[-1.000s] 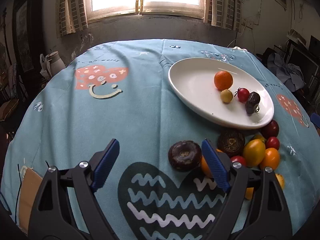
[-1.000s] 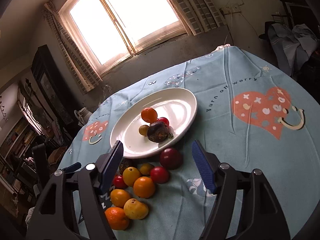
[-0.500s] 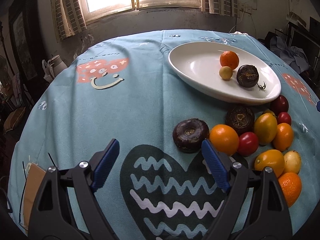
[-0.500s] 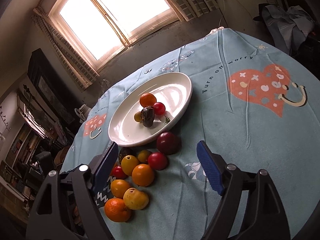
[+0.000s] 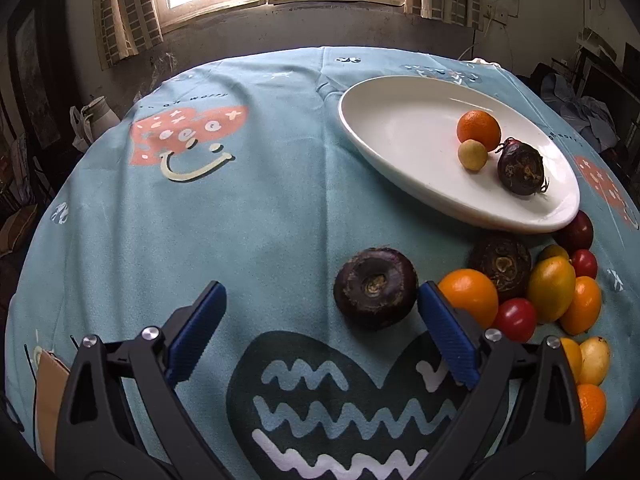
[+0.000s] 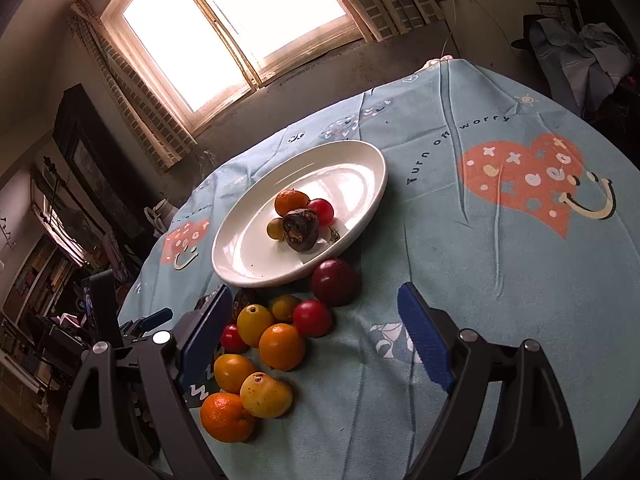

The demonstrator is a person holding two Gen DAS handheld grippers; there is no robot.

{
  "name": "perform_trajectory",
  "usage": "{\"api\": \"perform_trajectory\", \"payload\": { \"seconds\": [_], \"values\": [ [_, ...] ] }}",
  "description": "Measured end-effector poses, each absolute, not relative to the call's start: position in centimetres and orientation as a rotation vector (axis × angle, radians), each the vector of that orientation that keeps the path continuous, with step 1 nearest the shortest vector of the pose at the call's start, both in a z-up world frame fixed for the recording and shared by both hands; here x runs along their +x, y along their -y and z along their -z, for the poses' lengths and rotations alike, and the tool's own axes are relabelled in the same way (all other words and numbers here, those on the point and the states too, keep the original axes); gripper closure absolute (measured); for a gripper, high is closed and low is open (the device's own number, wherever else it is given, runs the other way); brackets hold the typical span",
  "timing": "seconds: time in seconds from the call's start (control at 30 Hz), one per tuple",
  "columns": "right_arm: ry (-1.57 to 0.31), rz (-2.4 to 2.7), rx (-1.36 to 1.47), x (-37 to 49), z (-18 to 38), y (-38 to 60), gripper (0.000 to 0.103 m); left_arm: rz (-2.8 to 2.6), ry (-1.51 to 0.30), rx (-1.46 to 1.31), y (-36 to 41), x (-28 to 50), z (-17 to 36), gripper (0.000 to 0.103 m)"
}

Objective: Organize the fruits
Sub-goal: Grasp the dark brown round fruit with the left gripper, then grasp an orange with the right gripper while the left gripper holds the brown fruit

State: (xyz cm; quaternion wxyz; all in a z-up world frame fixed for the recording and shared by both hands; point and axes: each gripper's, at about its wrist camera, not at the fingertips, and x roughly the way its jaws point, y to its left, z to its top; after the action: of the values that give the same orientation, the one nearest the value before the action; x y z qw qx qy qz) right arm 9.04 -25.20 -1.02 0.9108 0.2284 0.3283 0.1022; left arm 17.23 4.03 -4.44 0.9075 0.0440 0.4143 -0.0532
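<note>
Both tongs were spread and empty — the left tongs [image 5: 320, 312] hung beside a dark round fruit [image 5: 375, 287] on the tablecloth [image 5: 248, 232], the right tongs [image 6: 316, 326] over the loose pile [image 6: 276, 340] below the plate [image 6: 360, 168]. The fruit sat off-centre (near the right pad [image 5: 448, 340]), so closing could nudge it into the orange [image 5: 470, 295] and scatter the pile.

bare tablecloth [image 5: 256, 216] left of plate [image 5: 384, 136], fruit cluster [image 6: 272, 340] crowding plate's near rim

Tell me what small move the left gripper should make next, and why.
Probably ease the left gripper forward and slightly right, so its open jaws straddle the dark round fruit. That fruit lies on the tablecloth just ahead, apart from the pile, close beside the right finger, and not yet on the white plate.
</note>
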Motion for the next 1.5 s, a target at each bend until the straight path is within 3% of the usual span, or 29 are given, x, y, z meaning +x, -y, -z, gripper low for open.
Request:
{"api": "perform_trajectory", "payload": {
  "seconds": [0.33, 0.53, 0.63, 0.7, 0.83, 0.97, 1.07, 1.37, 1.5],
  "values": [
    [-0.662, -0.198, 0.370, 8.8, 0.8, 24.0, 0.018, 0.172, -0.871, 0.021, -4.7, 18.5, 4.7, 0.011],
    [-0.661, -0.199, 0.368, 8.8, 0.7, 24.1, 0.018, 0.051, -0.833, 0.257, -4.1, 17.7, 4.7, 0.014],
    [-0.658, -0.201, 0.360, 8.7, 0.7, 24.1, 0.018, 0.111, -0.840, 0.261, -3.5, 17.6, 4.7, 0.024],
    [-0.658, -0.199, 0.354, 8.7, 0.6, 24.0, 0.018, 0.156, -0.855, 0.248, -3.4, 17.7, 4.8, 0.039],
    [-0.659, -0.200, 0.351, 8.7, 0.6, 23.9, 0.018, 0.186, -0.866, 0.209, -3.7, 17.6, 4.8, 0.045],
    [-0.669, -0.206, 0.331, 8.7, 0.8, 23.5, 0.018, 0.210, -0.874, 0.168, -4.0, 17.7, 4.9, 0.059],
    [-0.690, -0.221, 0.311, 8.9, 1.1, 23.0, 0.018, 0.180, -0.855, 0.165, -4.1, 17.2, 4.6, 0.060],
    [-0.835, -0.329, 0.246, 9.9, 3.2, 20.5, 0.052, 0.203, -0.728, 0.127, -3.5, 12.9, 1.3, 0.060],
    [-0.888, -0.365, 0.246, 10.3, 4.3, 19.5, 0.059, 0.230, -0.727, 0.144, -2.6, 12.6, 1.3, 0.060]
  ]
}}
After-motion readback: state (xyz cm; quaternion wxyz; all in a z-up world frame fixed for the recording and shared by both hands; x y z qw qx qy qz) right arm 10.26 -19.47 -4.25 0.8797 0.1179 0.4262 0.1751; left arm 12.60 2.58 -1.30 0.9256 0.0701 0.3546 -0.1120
